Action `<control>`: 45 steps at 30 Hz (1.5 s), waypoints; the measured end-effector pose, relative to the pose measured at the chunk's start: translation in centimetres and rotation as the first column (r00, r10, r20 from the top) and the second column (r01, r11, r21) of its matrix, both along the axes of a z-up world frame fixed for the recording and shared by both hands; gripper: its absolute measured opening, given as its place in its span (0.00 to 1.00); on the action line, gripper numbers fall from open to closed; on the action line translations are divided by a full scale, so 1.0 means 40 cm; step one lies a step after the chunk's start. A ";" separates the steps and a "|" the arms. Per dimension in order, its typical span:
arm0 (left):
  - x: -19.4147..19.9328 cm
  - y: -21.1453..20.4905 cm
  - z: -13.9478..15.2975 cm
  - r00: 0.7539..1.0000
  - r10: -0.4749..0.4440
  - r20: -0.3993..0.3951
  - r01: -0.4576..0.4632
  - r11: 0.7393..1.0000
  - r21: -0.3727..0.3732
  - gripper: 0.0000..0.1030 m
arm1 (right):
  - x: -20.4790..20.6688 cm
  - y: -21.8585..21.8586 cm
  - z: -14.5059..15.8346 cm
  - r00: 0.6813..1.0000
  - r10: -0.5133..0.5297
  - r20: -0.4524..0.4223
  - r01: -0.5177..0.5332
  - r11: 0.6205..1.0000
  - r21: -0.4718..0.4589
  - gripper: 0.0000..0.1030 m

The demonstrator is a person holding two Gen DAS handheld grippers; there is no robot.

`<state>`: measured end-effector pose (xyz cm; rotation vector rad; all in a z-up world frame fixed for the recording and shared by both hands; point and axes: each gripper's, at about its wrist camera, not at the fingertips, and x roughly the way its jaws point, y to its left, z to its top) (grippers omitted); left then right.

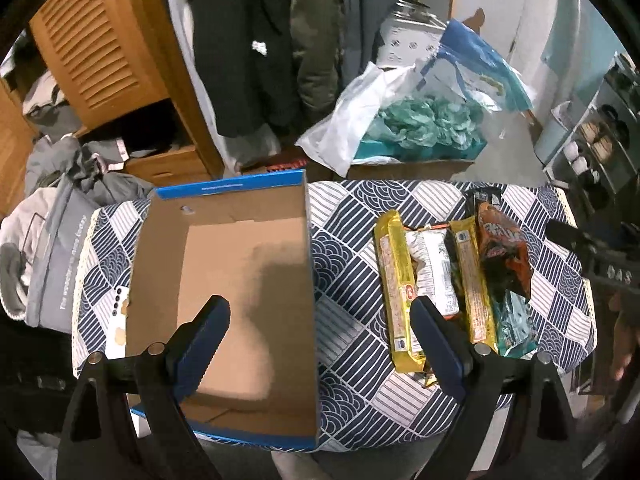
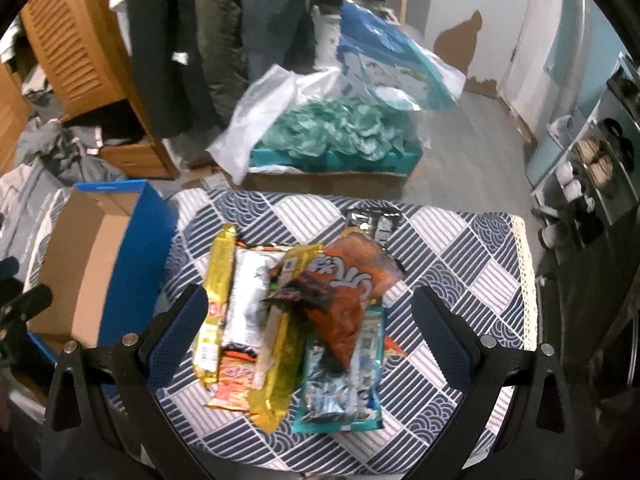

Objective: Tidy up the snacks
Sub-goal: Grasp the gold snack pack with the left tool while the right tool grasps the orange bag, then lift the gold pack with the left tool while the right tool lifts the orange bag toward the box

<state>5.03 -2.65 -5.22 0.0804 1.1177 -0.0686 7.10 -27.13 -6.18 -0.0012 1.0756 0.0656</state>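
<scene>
Right wrist view: right tongs (image 2: 310, 308) spread wide and empty, at lower centre above the snack pile (image 2: 296, 328) on the desk (image 2: 460, 248). About seven packets, overlapping. They look light, crinkly and slippery; the long gold packet (image 2: 216, 304) seems stiffest, best pinched across its middle. One cardboard box (image 2: 80, 264), empty, at left. Left tongs (image 1: 320, 328) also released, straddling the box wall in the left wrist view.
</scene>
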 end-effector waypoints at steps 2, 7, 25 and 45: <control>0.015 -0.008 -0.008 1.000 -0.003 -0.016 0.003 1.000 -0.004 0.90 | 0.023 -0.013 -0.014 0.999 -0.024 -0.025 0.025 1.000 0.007 0.98; 0.066 -0.035 -0.052 0.997 0.013 -0.078 -0.013 1.000 -0.006 0.90 | 0.071 -0.045 -0.067 0.991 -0.073 -0.112 0.080 0.995 0.059 0.98; 0.218 -0.127 -0.249 0.975 0.030 -0.219 -0.025 0.999 0.026 0.90 | 0.179 -0.117 -0.298 0.923 -0.174 -0.343 0.219 0.971 0.095 0.98; 0.250 -0.159 -0.361 0.957 0.020 -0.289 -0.035 0.998 -0.046 0.90 | 0.180 -0.105 -0.375 0.946 -0.106 -0.307 0.140 0.986 0.090 0.62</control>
